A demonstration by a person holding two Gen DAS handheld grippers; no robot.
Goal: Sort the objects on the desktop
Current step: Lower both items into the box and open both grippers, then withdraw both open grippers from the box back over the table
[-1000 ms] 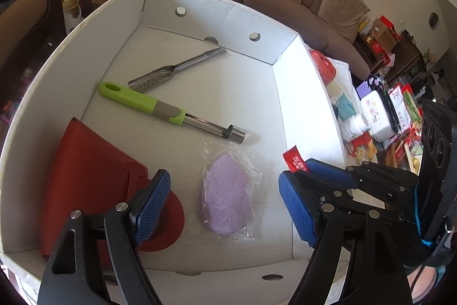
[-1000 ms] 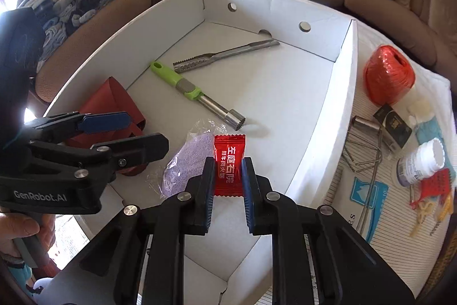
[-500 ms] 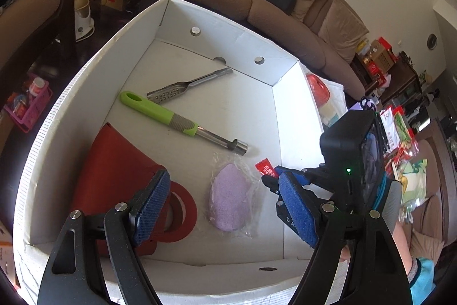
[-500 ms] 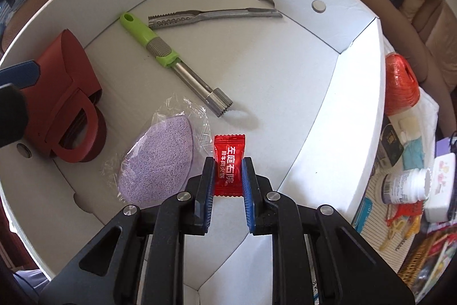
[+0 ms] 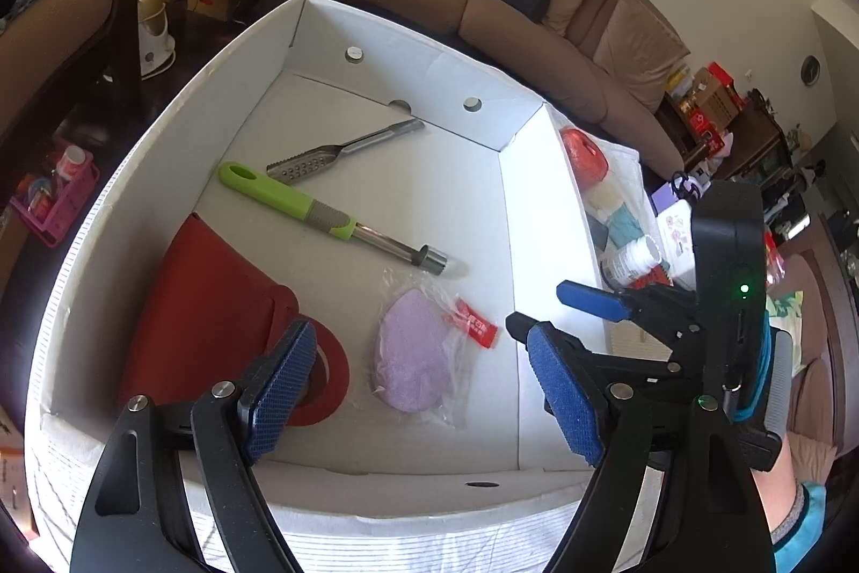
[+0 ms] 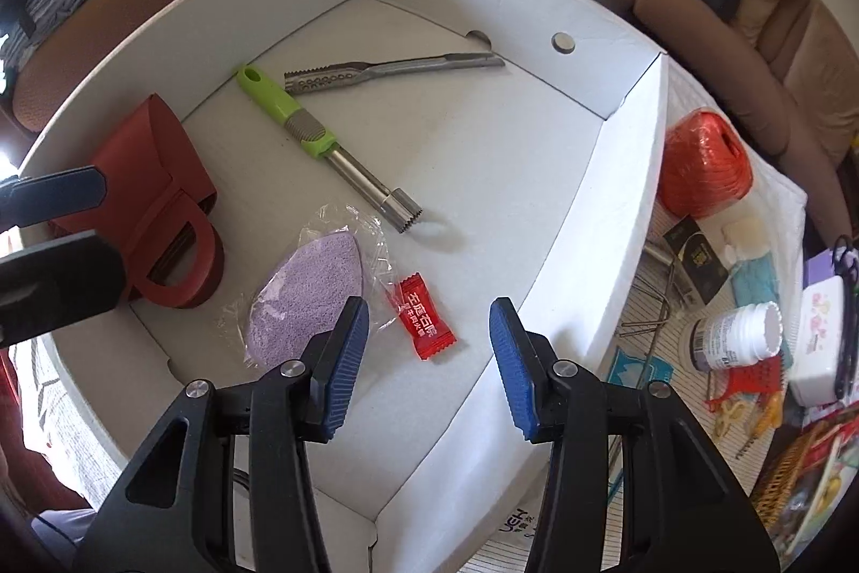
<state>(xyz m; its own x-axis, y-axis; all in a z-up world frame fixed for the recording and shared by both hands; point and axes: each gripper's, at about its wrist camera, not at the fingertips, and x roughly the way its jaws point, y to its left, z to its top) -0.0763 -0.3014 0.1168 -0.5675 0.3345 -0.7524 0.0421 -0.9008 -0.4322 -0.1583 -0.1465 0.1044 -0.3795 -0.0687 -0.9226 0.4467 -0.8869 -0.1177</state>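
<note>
A red wrapped candy (image 6: 426,325) lies loose on the floor of the white cardboard box (image 6: 606,175), beside a bagged purple sponge (image 6: 306,299). My right gripper (image 6: 429,363) hangs just above the candy; its jaws are opening and touch nothing. In the left wrist view the candy (image 5: 475,325) lies by the sponge (image 5: 410,358), and my left gripper (image 5: 419,390) stands open over the box's near edge, its jaws opening too, nothing between them. Also in the box: a green-handled corer (image 5: 322,218), a metal scaler (image 5: 343,151), a red pouch (image 5: 215,310).
Right of the box on a striped cloth lie an orange twine ball (image 6: 703,167), a white pill bottle (image 6: 735,336), a white case (image 6: 821,336), paper clips and small packets. A brown sofa (image 5: 515,20) runs behind. A person's sleeve (image 5: 800,524) shows at lower right.
My right gripper has opened and let go of the red candy, which now lies on the box floor next to the sponge. The left gripper has drawn back and up a little.
</note>
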